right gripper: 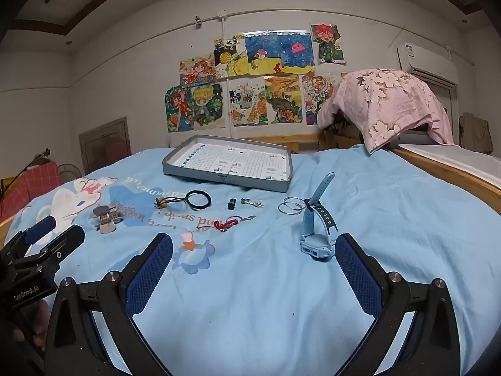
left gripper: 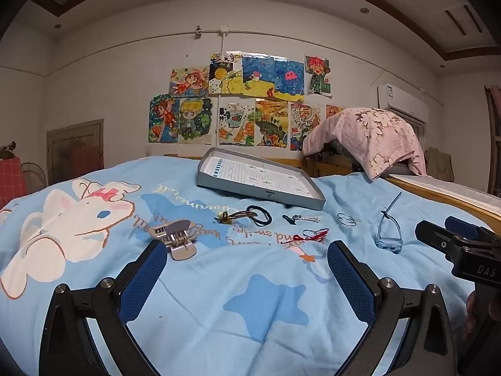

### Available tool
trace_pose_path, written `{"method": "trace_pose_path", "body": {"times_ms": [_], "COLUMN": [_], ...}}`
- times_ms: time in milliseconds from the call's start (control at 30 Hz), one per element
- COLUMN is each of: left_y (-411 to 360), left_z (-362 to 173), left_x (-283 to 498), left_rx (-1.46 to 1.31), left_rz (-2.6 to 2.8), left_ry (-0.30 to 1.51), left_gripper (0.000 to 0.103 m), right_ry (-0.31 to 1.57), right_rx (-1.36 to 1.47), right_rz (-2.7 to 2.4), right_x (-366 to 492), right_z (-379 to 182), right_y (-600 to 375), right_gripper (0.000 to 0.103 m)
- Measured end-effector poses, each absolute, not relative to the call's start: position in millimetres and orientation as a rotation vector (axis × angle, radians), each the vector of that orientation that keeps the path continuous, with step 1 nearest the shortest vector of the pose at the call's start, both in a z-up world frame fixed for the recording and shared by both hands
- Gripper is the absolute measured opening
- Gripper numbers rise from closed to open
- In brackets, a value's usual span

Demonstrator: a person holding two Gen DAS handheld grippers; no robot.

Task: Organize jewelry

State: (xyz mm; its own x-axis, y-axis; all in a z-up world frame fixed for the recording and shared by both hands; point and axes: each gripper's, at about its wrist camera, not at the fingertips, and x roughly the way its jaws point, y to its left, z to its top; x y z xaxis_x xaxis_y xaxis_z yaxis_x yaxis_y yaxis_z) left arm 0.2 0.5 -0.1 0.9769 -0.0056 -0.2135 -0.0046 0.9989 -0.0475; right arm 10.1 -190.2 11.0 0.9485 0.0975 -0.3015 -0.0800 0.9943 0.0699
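A grey tray [left gripper: 250,188] [right gripper: 219,180] lies on the blue bedspread at the back. In front of it lie a grey hair claw [left gripper: 175,238] [right gripper: 105,219], a black hair tie [left gripper: 259,215] [right gripper: 198,200] with a corded tie beside it, a small hair clip [left gripper: 302,218] [right gripper: 252,202], a red string piece [left gripper: 308,236] [right gripper: 227,224], thin silver rings [left gripper: 347,219] [right gripper: 289,206] and a light blue watch [left gripper: 388,241] [right gripper: 316,244]. My left gripper [left gripper: 247,257] is open and empty near the claw. My right gripper [right gripper: 253,250] is open and empty, its right finger close to the watch.
The bedspread [left gripper: 250,297] [right gripper: 266,297] covers the whole work area. A wooden bed rail [left gripper: 438,194] [right gripper: 444,169] runs along the right. A pink flowered cloth [left gripper: 366,138] [right gripper: 385,106] drapes over something at the back right. Drawings hang on the far wall.
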Motion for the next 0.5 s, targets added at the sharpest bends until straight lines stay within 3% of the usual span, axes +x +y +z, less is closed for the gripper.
{"method": "trace_pose_path", "body": {"times_ms": [500], "left_y": [0.0], "left_z": [3.4], "left_x": [-4.4], "left_rx": [-0.034], "left_rz": [0.005], "left_ry": [0.196], "left_gripper": [0.103], "right_ry": [0.303], "right_rx": [0.056], "right_rz": [0.094], "right_x": [9.7], "right_z": [12.8], "right_y": [-189.8], "right_gripper": [0.102]}}
